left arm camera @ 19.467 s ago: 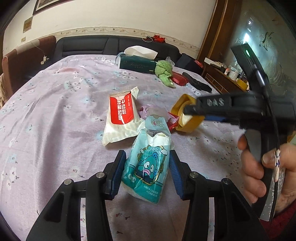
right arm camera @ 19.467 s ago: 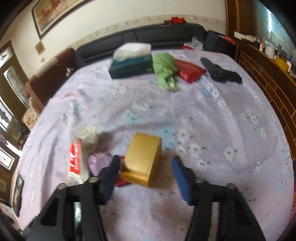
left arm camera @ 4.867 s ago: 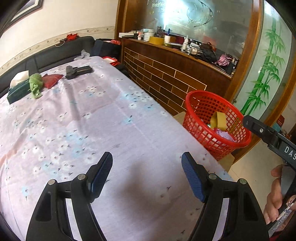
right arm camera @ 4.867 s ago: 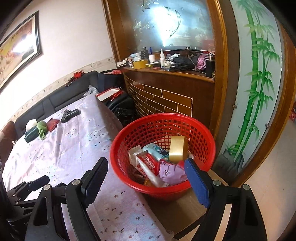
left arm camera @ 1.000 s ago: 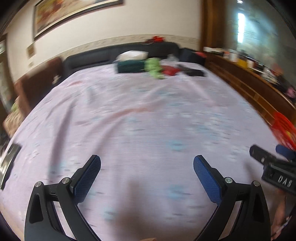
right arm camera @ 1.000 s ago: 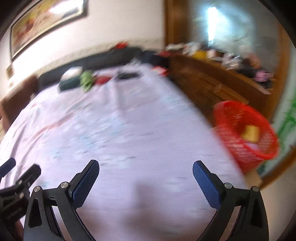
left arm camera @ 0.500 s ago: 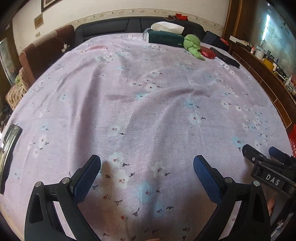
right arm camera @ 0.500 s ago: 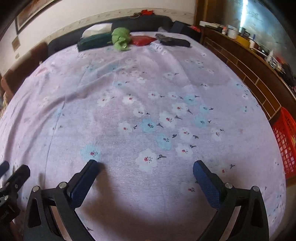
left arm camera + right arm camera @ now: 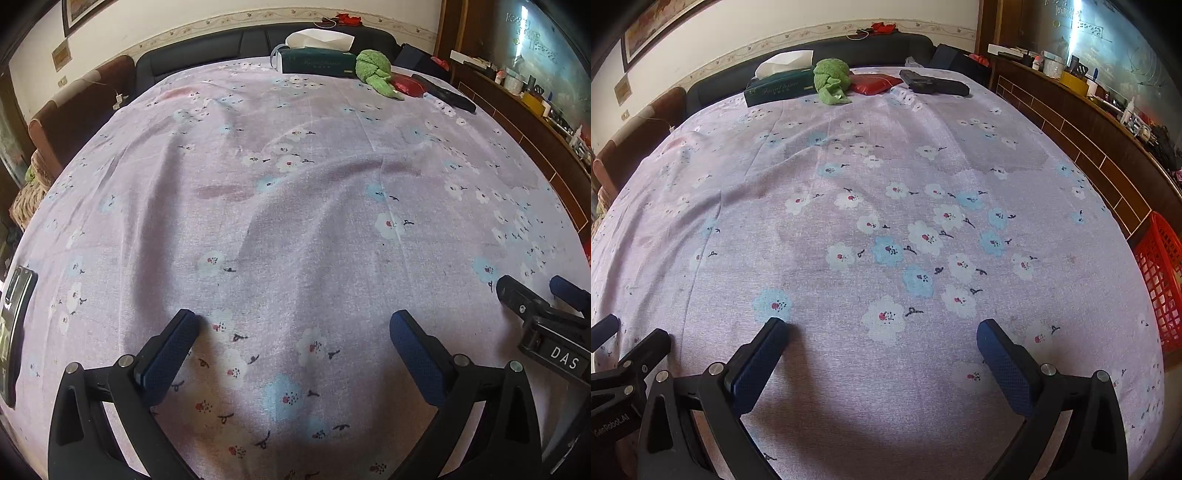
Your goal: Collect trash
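My left gripper (image 9: 291,328) is open and empty, low over the near part of the floral tablecloth (image 9: 295,206). My right gripper (image 9: 881,332) is open and empty too, beside it to the right; it also shows at the right edge of the left wrist view (image 9: 543,314). The red trash basket (image 9: 1161,280) stands off the table's right edge; only its mesh wall shows, its contents are hidden. No trash shows on the cloth in front of either gripper.
At the far end lie a dark green tissue box (image 9: 779,86), a green cloth (image 9: 831,81), a red pouch (image 9: 873,83) and a black case (image 9: 934,86). A dark phone-like slab (image 9: 14,332) lies at the left edge. A wooden counter (image 9: 1089,122) runs along the right.
Both grippers have swung from the basket side back to face the table and settled low over it. Both stay open and empty. The trash seen earlier on the cloth is gone from it.
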Demonstrator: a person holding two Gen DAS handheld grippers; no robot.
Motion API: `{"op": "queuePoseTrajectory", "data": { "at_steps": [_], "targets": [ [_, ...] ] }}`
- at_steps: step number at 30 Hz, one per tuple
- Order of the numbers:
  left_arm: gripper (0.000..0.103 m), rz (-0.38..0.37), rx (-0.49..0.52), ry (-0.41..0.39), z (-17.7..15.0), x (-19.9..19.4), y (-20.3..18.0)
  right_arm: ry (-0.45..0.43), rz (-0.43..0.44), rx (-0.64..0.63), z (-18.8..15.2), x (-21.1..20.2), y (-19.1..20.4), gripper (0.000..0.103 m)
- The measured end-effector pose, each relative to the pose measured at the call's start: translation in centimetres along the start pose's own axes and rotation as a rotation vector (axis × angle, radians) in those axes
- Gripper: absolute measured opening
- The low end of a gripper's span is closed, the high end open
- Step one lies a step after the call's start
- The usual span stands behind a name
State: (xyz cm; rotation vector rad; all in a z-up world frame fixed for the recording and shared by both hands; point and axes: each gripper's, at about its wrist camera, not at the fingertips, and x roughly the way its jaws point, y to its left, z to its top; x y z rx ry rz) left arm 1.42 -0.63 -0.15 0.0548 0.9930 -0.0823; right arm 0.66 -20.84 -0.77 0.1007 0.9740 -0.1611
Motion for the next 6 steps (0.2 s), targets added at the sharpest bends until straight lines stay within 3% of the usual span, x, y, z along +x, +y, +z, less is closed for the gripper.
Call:
{"op": "queuePoseTrajectory", "data": {
  "at_steps": [6],
  "targets": [
    [0.103, -0.011, 0.006, -0.009, -0.06, 0.01, 0.12, 0.0, 0.0, 0.0, -0.01, 0.02, 0.0, 0.103]
  ]
}}
